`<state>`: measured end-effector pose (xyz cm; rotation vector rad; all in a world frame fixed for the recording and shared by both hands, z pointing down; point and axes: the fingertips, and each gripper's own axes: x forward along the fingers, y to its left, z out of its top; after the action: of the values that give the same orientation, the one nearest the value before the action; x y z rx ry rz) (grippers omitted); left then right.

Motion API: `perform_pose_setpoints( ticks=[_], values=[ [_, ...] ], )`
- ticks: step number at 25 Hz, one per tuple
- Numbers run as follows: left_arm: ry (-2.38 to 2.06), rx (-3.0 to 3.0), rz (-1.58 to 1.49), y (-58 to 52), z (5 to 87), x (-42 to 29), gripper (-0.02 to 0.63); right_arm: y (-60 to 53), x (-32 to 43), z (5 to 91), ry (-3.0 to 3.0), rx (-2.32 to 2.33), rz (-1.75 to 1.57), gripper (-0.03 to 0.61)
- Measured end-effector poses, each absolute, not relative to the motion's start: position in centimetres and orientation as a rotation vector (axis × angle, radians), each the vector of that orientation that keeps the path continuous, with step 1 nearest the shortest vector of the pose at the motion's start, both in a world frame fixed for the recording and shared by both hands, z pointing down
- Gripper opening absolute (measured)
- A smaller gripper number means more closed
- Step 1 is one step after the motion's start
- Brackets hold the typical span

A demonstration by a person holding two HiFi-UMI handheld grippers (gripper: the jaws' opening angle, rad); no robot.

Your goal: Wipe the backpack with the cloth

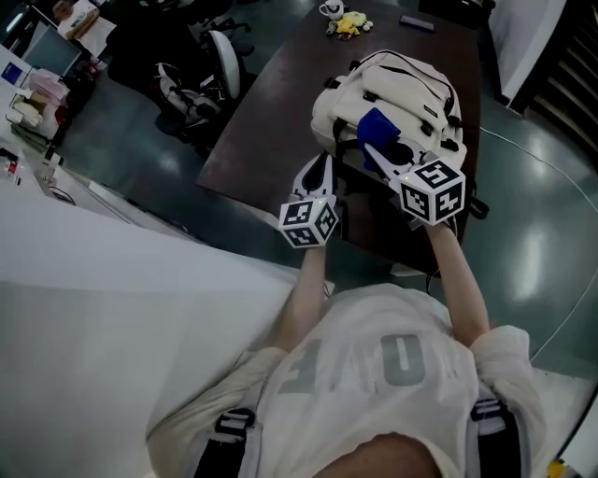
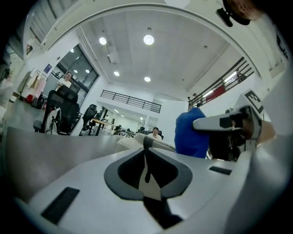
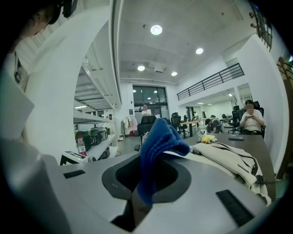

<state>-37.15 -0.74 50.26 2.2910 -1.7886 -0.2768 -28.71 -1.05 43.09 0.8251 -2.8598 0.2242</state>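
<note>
Right gripper (image 1: 372,152) pinching cloth (image 3: 158,141), left gripper (image 1: 324,161) closed (empty), backpack (image 1: 402,89) on dark office table (image 1: 280,103)

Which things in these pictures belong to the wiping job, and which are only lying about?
Belonging to the job:
- backpack
- blue cloth, held in the jaws of the right gripper

Lying about:
- white cup
- yellow toy
- dark flat object, all three at the far end of the table
- office chair
</note>
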Motion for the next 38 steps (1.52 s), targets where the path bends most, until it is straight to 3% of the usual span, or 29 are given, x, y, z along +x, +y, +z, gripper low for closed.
perform_pose_setpoints(
  ticks=[5, 10, 11, 19, 23, 27, 32, 38],
  values=[
    [-1.730, 2.296, -0.189, -1.4, 52.0, -35.8, 0.109, -1.2, -29.9, 43.8, -2.841, 0.766, 0.248, 0.041],
    [-1.757, 2.242, -0.040, -3.2, 53.7, -35.0, 0.102, -1.1, -30.1, 44.4, -2.825, 0.717, 0.279, 0.041],
    [-1.764, 2.241, -0.031, -3.4, 53.6, -35.0, 0.048, -1.2, -30.1, 44.3, -2.823, 0.718, 0.277, 0.041],
    [-1.867, 2.267, -0.096, -4.5, 49.5, -40.0, 0.048, 2.3, -31.6, 48.1, -2.771, 0.565, 0.365, 0.041],
    [-1.852, 2.337, -0.079, -5.5, 47.4, -40.0, 0.048, 1.3, -35.0, 53.4, -2.693, 0.556, 0.453, 0.041],
    [-1.839, 2.365, 0.013, -5.4, 47.7, -40.3, 0.048, -1.8, -38.5, 54.9, -2.676, 0.643, 0.366, 0.041],
    [-1.800, 2.333, -0.085, -4.7, 47.9, -41.1, 0.048, -3.4, -42.1, 56.0, -2.718, 0.655, 0.485, 0.041],
    [-1.804, 2.334, -0.092, -4.7, 48.1, -40.9, 0.049, -4.4, -40.2, 56.4, -2.690, 0.847, 0.550, 0.041]
  ],
)
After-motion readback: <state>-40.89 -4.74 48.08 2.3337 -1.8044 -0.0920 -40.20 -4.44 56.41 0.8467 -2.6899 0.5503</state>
